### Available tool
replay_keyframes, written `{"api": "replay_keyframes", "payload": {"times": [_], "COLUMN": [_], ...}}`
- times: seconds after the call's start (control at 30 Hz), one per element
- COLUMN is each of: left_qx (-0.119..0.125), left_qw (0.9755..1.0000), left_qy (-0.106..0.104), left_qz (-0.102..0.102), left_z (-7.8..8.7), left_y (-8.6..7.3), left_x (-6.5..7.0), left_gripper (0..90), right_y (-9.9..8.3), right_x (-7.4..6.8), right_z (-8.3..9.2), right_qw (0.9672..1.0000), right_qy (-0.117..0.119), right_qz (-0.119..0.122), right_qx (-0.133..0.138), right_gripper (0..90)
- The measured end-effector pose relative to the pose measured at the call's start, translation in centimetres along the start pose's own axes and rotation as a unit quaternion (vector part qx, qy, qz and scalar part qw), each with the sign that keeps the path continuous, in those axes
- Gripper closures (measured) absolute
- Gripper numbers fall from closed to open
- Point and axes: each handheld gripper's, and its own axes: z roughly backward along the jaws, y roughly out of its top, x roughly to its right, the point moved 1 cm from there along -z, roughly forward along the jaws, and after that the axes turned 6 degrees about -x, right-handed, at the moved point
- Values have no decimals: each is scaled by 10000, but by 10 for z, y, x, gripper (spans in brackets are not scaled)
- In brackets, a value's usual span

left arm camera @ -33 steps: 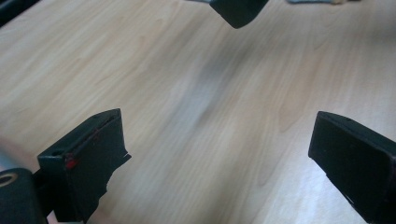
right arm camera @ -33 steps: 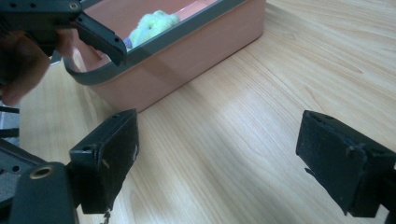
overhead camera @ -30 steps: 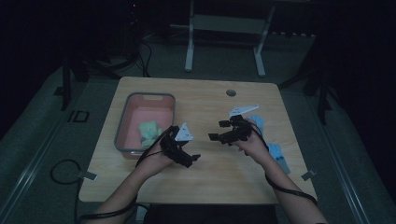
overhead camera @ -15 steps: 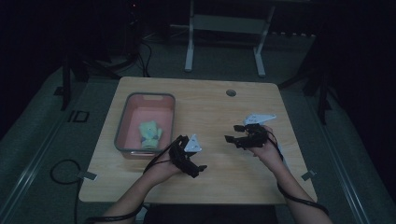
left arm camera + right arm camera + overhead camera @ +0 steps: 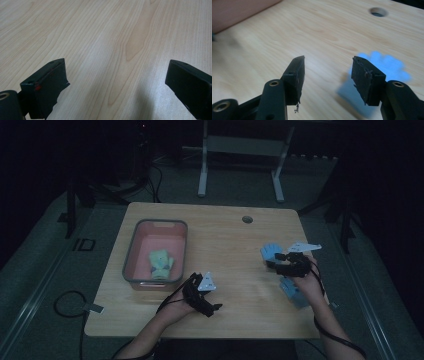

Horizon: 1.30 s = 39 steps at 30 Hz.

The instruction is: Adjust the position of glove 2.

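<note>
Blue hand-shaped glove [image 5: 384,66]: flat, soft, on wood-grain table [image 5: 317,37] | right gripper [image 5: 328,68] jaws closing, nothing clamped | left gripper [image 5: 117,75] jaws wide apart

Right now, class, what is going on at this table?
A person works at a wooden table with tongs in each hand. A green glove already lies in the pink bin. The right tongs hover by a blue glove near the table's right side; their jaws have just been closing, but nothing is gripped. A second blue glove lies under the right forearm. The left tongs are open over bare wood beside the bin.
</note>
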Motion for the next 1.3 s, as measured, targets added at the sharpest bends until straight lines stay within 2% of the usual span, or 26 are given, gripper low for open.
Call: {"api": "replay_keyframes", "payload": {"times": [0.1, 0.23, 0.33, 0.37, 0.43, 0.53, 0.57, 0.63, 0.67, 0.7, 0.73, 0.87, 1.0, 1.07, 1.13, 1.17, 1.2, 1.3], "left_qx": [36, 87, 89, 80, 102, 117, 125, 124, 114, 114, 147, 178, 168, 164, 164, 165, 172, 150], "left_qw": [10000, 9999, 9999, 9999, 9999, 9999, 9998, 9999, 9997, 9997, 9996, 9997, 9997, 9998, 9998, 9998, 9998, 9998], "left_qy": [57, 96, 87, 74, 65, 77, 69, 75, 188, 188, 221, 152, 132, 117, 117, 107, 103, 110], "left_qz": [69, 90, 78, 74, 69, 95, 103, 89, 50, 50, 78, 122, 77, 78, 78, 78, 90, 76], "left_z": [1, 3, 2, 1, 1, 1, 1, 1, 0, 0, 1, 1, 1, 1, 1, 1, 1, 0], "left_y": [-4, -8, -9, -10, -11, -11, -12, -12, -12, -12, -12, -13, -13, -13, -13, -13, -13, -14], "left_x": [-1, 0, 1, 1, 1, 0, 0, 1, 1, 1, 0, 0, 0, 1, 1, 1, 1, 1], "left_gripper": [36, 36, 36, 36, 36, 36, 36, 36, 36, 36, 36, 36, 36, 36, 36, 36, 35, 35], "right_y": [-5, -13, -16, -19, -19, -17, -13, -12, -8, -8, -6, -7, -7, -8, -8, -8, -6, -3], "right_x": [17, 41, 48, 53, 56, 58, 59, 60, 61, 61, 62, 63, 59, 58, 58, 58, 54, 52], "right_z": [4, 3, 0, -10, -18, -27, -38, -41, -51, -51, -58, -71, -74, -74, -74, -74, -74, -75], "right_qw": [9996, 9984, 9983, 9979, 9975, 9971, 9968, 9967, 9964, 9964, 9958, 9935, 9929, 9930, 9929, 9929, 9918, 9902], "right_qy": [-250, -428, -359, -355, -324, -330, -319, -318, -366, -366, -415, -473, -591, -545, -550, -550, -583, -631], "right_qz": [-108, -332, -434, -428, -471, -467, -444, -426, -339, -339, -281, -232, -130, -185, -203, -203, -223, -283], "right_qx": [-65, -153, -158, -330, -417, -503, -581, -609, -693, -693, -766, -1006, -1028, -1028, -1031, -1031, -1116, -1214], "right_gripper": [471, 509, 526, 550, 554, 557, 557, 557, 557, 557, 557, 583, 645, 715, 715, 747, 804, 821]}}
